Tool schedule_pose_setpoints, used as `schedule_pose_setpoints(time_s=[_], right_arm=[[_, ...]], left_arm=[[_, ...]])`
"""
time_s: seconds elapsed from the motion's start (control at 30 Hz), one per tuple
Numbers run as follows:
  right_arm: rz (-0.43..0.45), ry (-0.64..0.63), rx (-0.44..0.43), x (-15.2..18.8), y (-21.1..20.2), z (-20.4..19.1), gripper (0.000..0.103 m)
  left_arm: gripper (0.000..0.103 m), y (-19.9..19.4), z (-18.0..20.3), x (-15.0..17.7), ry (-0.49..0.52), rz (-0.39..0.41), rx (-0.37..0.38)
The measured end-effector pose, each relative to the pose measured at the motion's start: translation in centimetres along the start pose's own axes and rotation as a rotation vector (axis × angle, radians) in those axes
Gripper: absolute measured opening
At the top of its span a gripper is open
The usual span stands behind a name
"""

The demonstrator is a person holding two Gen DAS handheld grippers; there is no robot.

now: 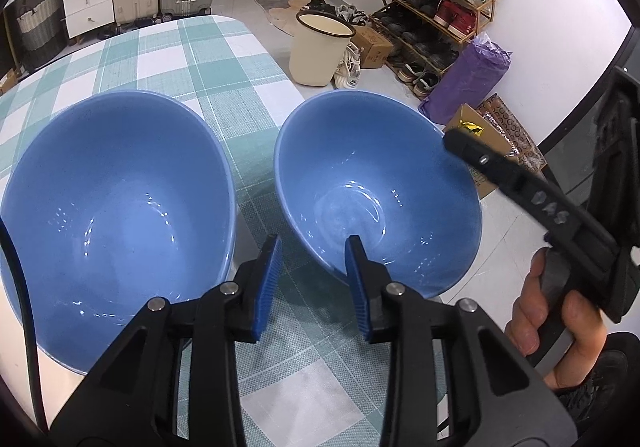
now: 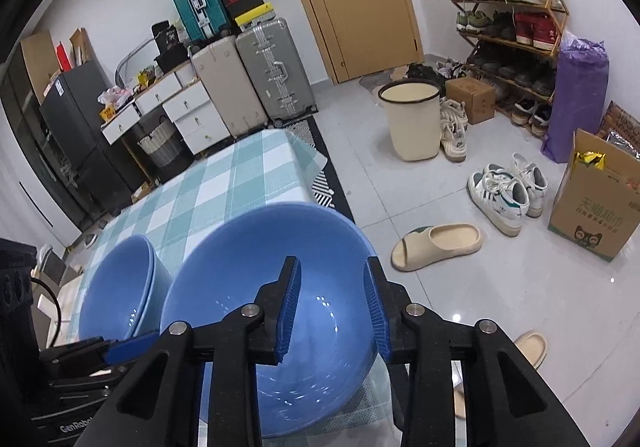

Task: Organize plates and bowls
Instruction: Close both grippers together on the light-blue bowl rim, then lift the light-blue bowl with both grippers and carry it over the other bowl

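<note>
Left claw (image 1: 314, 279) up close: blue pads spread, straddling the near wall of the right-hand bowl (image 1: 380, 187), not visibly squeezing it. Right claw (image 2: 334, 303) is spread too, hanging over that same bowl's rim by the table's right edge; can't tell if it touches. Only one of its fingers shows from the left camera, plus the hand (image 1: 552, 323) gripping it. Other bowl (image 1: 116, 199) sits just beside, on the checked table (image 1: 208, 59), partly cut off. Might be two nested, hard to say.

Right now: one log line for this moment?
left gripper: open, straddling right bowl rim | right gripper: open, over same bowl | left bowl stack: untouched
</note>
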State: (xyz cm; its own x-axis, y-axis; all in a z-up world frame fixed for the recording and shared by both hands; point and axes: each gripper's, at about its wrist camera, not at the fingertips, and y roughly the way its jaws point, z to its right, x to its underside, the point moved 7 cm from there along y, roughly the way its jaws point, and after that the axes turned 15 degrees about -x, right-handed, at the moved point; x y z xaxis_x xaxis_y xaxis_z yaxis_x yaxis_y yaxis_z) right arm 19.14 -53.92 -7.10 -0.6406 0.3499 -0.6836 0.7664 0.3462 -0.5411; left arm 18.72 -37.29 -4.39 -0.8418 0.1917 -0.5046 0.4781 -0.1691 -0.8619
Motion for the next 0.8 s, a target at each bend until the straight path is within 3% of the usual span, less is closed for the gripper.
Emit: schedule_pose_setpoints(time_s=[0.07, 0.3, 0.33, 0.4, 0.5, 0.8], right_arm=[[0.036, -0.006, 0.006, -0.3, -0.7, 0.1, 0.053], [-0.013, 0.023, 0.044, 0.2, 0.2, 1.8, 0.053], [-0.023, 0.018, 0.041, 0.4, 0.3, 1.9, 0.052], [-0.033, 0.010, 0.037, 0.5, 0.7, 1.8, 0.037], [-0.043, -0.013, 0.039, 0.8, 1.0, 1.4, 0.027], [-0.030, -0.014, 0.008, 0.5, 0.7, 0.8, 0.027]], left_arm=[[0.029, 0.0, 0.0, 0.0, 0.000, 0.000, 0.000], [0.029, 0.0, 0.0, -0.1, 0.002, 0.001, -0.002], [0.029, 0.0, 0.0, -0.1, 0.002, 0.001, -0.002], [0.029, -0.1, 0.2, -0.1, 0.009, -0.001, 0.005], [0.029, -0.1, 0.6, -0.1, 0.036, 0.010, -0.013], [0.029, -0.6, 0.8, -0.2, 0.050, 0.032, -0.024]])
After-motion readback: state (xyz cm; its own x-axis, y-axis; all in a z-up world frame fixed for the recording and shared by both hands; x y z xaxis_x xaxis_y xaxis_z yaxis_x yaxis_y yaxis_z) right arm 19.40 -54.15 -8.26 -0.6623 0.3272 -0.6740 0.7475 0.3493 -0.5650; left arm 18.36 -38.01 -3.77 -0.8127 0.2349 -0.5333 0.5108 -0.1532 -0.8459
